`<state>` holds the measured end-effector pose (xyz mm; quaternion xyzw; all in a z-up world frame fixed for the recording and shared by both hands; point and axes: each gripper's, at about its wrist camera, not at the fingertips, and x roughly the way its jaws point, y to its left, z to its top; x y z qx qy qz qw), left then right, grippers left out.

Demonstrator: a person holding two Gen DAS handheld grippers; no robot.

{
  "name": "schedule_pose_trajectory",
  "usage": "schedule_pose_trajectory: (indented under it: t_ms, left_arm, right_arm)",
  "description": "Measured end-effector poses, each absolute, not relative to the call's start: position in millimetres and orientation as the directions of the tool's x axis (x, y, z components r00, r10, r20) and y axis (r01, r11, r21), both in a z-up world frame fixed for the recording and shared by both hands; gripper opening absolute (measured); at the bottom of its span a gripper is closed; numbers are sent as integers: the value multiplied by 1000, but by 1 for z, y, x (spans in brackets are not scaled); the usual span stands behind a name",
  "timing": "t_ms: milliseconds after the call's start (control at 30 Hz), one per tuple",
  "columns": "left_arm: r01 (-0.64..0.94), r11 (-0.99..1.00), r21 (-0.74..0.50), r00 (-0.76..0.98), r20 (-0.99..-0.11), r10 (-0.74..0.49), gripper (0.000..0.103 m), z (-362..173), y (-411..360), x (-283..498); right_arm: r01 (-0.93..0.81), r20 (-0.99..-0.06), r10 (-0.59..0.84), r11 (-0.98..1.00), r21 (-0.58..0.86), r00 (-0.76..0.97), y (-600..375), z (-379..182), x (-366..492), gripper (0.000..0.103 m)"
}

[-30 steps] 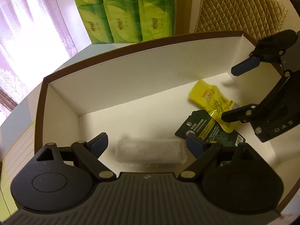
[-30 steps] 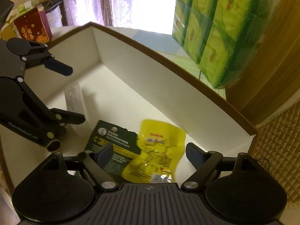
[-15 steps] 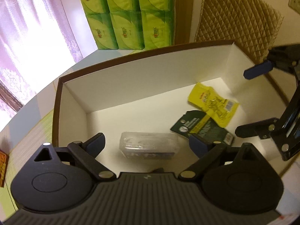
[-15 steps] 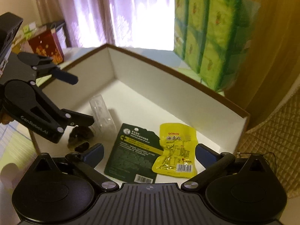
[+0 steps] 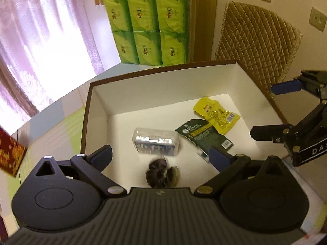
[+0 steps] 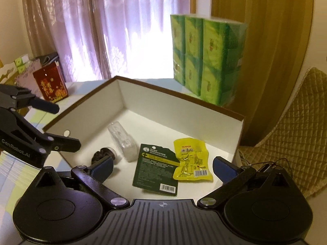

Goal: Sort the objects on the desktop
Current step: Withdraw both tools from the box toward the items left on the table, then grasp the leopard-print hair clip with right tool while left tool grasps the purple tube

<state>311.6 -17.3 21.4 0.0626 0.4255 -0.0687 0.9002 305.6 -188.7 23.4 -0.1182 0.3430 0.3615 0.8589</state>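
The left gripper (image 5: pixel 160 157) has just been opening and is spread wide, nothing between its jaws. Just beyond it in the white box (image 5: pixel 155 87) lie a dark, blurred lump (image 5: pixel 161 173), perhaps a hair tie, and a clear plastic case (image 5: pixel 156 141). The right gripper (image 6: pixel 163 166), likewise spread and empty, hangs over a dark green card (image 6: pixel 156 166) and a yellow snack packet (image 6: pixel 191 159). Green tissue packs (image 5: pixel 149 26) stand on the bench beyond.

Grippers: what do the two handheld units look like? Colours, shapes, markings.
Both match: the left gripper and right gripper have matte black bodies with a ribbed grey centre plate, two round black hubs, black linkage arms with silver pivot pins, and dark blue pads on the fingers. The left carries white "GenRobot.AI" lettering on its side, the right white letters reading "DAS". No hands or sleeves show.
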Motion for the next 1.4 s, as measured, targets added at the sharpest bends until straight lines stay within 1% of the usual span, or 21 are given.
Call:
schedule_pose_trajectory:
  t_ms: [267, 500, 767, 1033, 1400]
  left_arm:
    - [104, 994, -8, 653, -754, -75, 99, 36, -4, 261]
    - [42, 999, -2, 683, -730, -31, 99, 39, -1, 212]
    - [17, 1000, 16, 688, -725, 0, 99, 29, -6, 168]
    - [-5, 1000, 18, 671, -741, 16, 98, 13, -6, 141]
    - [-26, 999, 19, 621, -783, 31, 91, -14, -1, 125]
  right_arm:
    - [-692, -626, 583, 716, 94, 518, -210, 40, 272, 101]
    - [-711, -627, 612, 692, 128, 482, -218, 36, 238, 101]
    - [-724, -654, 610, 676, 136, 447, -220, 21, 209, 101]
    - [-738, -690, 603, 658, 148, 400, -216, 1, 191, 101]
    - [-758, -736, 587, 633, 155, 339, -206, -28, 180, 101]
